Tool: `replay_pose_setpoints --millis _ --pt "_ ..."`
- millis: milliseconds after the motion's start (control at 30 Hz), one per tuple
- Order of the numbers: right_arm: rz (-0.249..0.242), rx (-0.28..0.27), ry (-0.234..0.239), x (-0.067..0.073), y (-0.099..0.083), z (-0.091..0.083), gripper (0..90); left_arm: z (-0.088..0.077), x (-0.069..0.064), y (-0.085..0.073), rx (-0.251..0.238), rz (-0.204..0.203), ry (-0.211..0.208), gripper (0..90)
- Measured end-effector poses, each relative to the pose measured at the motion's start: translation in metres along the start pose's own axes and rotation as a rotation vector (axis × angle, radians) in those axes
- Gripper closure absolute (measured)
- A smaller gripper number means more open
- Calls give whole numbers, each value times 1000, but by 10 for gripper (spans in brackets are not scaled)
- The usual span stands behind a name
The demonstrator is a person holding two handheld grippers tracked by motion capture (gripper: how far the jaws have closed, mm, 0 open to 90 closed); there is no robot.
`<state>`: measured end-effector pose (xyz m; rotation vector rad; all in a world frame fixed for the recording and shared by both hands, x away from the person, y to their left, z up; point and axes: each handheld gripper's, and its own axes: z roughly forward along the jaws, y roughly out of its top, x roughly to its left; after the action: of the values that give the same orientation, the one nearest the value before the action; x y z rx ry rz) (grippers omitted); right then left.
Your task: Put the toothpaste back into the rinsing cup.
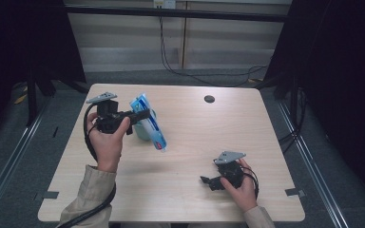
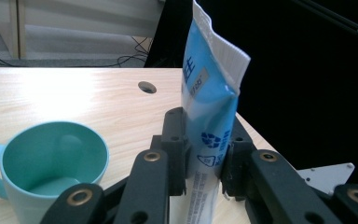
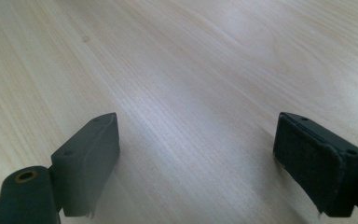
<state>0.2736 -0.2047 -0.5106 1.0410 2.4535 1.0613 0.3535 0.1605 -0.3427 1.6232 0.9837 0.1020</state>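
Observation:
A blue and white toothpaste tube (image 1: 148, 121) is held in the air over the left half of the table, crimped end up and away from me. My left gripper (image 1: 140, 116) is shut on its middle. In the left gripper view the tube (image 2: 210, 107) stands between the two black pads (image 2: 175, 144), which press on both its sides. A teal mug (image 2: 51, 163) sits on the wood just below and left of the jaws; from above the mug (image 1: 142, 133) is partly hidden behind the tube. My right gripper (image 1: 206, 180) rests low near the table's front right, jaws wide apart (image 3: 196, 158) over bare wood.
The light wooden table (image 1: 195, 137) has a round cable hole (image 1: 209, 99) at the back right. Dark curtains and frame posts flank both sides. Cables lie on the floor behind the table.

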Motion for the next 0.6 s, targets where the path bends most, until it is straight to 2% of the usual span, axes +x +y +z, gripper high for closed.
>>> replay_pose_setpoints --millis 600 --pt "-2 -7 -1 -1 0 0 138 -1 2 18 -9 2 23 754"
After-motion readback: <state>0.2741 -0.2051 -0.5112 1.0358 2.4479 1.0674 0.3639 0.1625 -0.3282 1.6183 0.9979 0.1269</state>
